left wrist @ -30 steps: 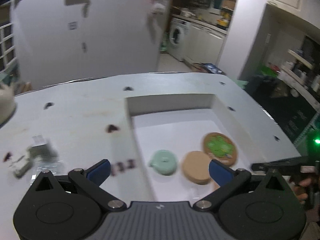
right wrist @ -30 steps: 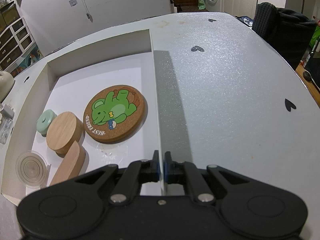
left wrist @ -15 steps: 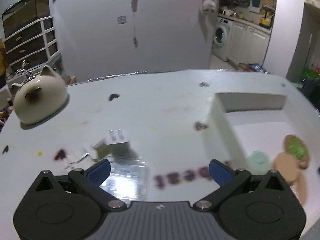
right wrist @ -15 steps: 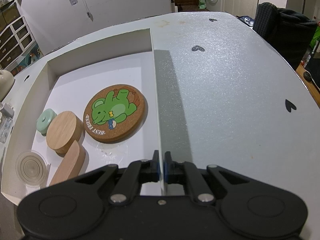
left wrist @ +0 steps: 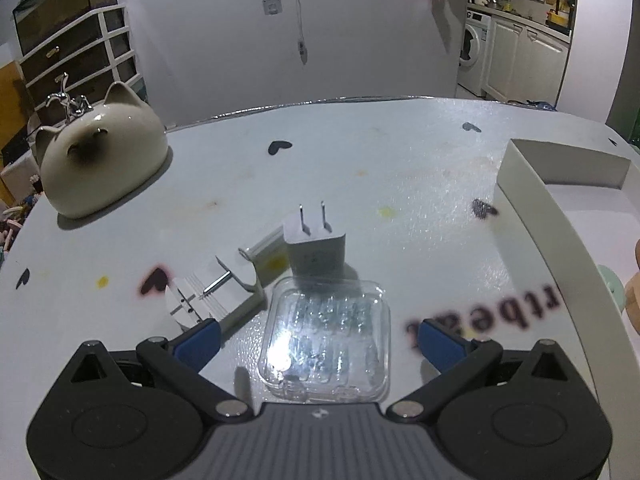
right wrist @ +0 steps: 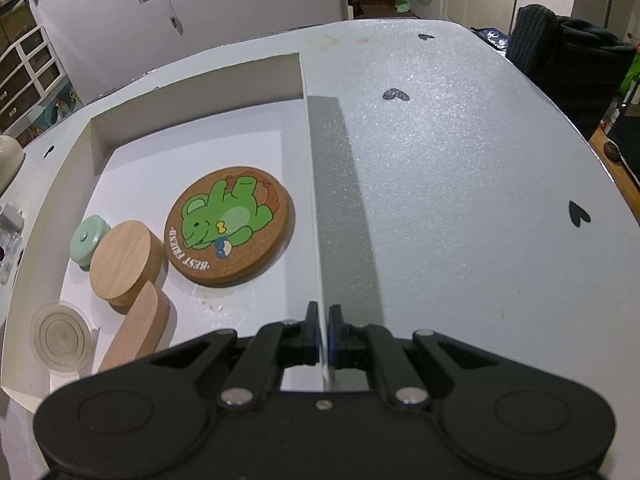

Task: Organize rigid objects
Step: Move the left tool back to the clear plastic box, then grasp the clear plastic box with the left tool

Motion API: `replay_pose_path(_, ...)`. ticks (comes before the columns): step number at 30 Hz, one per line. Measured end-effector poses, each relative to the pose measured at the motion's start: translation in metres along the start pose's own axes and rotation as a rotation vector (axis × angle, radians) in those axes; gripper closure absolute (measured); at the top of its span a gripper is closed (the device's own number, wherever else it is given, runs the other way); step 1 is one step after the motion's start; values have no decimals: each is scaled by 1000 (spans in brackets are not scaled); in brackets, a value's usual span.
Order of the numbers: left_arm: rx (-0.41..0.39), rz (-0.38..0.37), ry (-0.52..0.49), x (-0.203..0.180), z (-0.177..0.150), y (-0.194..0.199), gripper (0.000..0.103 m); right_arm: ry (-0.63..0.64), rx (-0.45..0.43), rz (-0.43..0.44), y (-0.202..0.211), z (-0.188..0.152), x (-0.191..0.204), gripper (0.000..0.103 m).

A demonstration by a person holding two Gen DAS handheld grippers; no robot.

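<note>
My left gripper (left wrist: 319, 340) is open low over the table, its blue pads (left wrist: 199, 340) on either side of a clear plastic case (left wrist: 326, 342). Just beyond the case stands a white plug adapter (left wrist: 314, 245) with its prongs up, and to its left lies a white clip-like piece (left wrist: 216, 296). My right gripper (right wrist: 323, 334) is shut on the thin right wall (right wrist: 311, 184) of the white box. Inside the box lie a cork coaster with a green bear (right wrist: 228, 226), a round wooden lid (right wrist: 126, 262), a mint knob (right wrist: 89, 237), a wooden block (right wrist: 138, 330) and a clear disc (right wrist: 61, 336).
A cream cat-shaped ceramic piece (left wrist: 100, 156) sits at the table's far left. The box's near wall (left wrist: 560, 248) rises to the right of the left gripper. Black and pink heart marks dot the pale tabletop (right wrist: 460, 184). A dark chair (right wrist: 568, 52) stands off the right edge.
The left gripper has swung left from over the box and sunk toward the clear case and adapter, which now lie close before it. The right gripper has kept still on the box wall.
</note>
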State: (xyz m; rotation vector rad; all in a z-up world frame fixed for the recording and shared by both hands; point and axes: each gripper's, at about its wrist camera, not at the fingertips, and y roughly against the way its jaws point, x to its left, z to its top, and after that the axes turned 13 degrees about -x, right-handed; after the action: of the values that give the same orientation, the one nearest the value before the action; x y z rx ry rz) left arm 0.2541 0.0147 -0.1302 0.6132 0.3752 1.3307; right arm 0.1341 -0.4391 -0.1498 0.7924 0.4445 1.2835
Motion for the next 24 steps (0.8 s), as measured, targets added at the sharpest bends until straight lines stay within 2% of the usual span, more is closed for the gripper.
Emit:
replay_pose_path(5,-2,-7,9,2,-3,-3,0,-8,-2,-15,4,3,2,99)
replay_pose_path(9,-2,-10,18,2,-4,-6,0,-30,-25,-30,16,5,1,92)
replay_pose_path(13,4,-14,27,2,-5,-9,2,-38,-29,-32,26,-2,0,96)
replay_pose_path(16,13,-15,28,3,-7,-13,9,-34,-34,-45,28,-8,3,98)
replay_pose_path(24,10,-26,26,2,-3,-20,11,-38,-42,-62,28,-11,5,98)
